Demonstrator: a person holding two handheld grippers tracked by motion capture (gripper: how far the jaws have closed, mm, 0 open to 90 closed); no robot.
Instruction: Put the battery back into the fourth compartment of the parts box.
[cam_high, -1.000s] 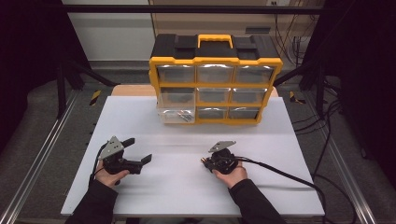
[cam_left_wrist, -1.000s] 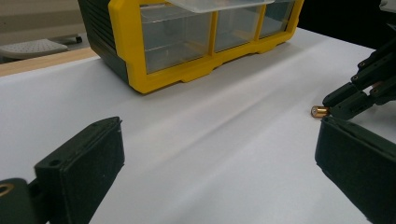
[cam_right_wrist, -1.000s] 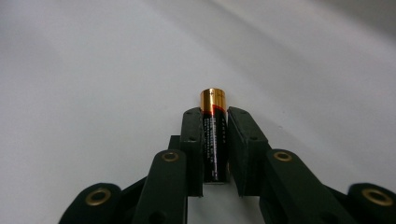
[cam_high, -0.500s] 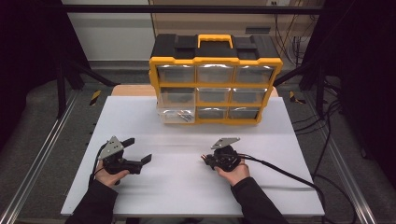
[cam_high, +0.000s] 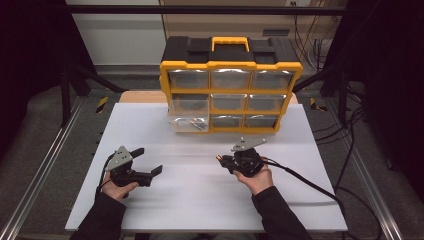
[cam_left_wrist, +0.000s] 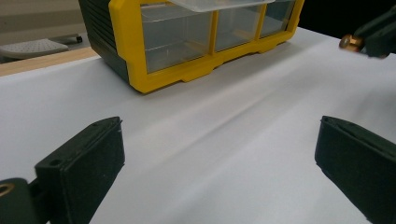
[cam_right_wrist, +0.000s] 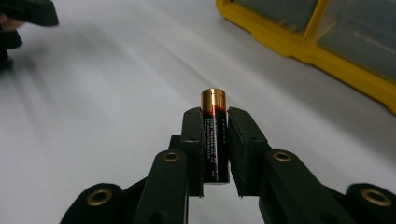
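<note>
Battery (cam_right_wrist: 214, 135) sits squeezed between the jaws of the right gripper (cam_right_wrist: 215, 122), lifted a little above the white table (cam_high: 200, 200). The left gripper (cam_high: 141, 161) rests wide open with nothing in it. Keep the squeeze firm and the battery straight, so it does not slip. One drawer (cam_high: 188, 120) of the yellow box (cam_high: 231, 90) sticks out, so come in above its edge. The table between has lots of room.

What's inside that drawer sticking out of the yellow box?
The open drawer at the bottom left of the box holds a few small dark, metal-looking bits. They are too small to name, and the drawer above covers the back part.
</note>
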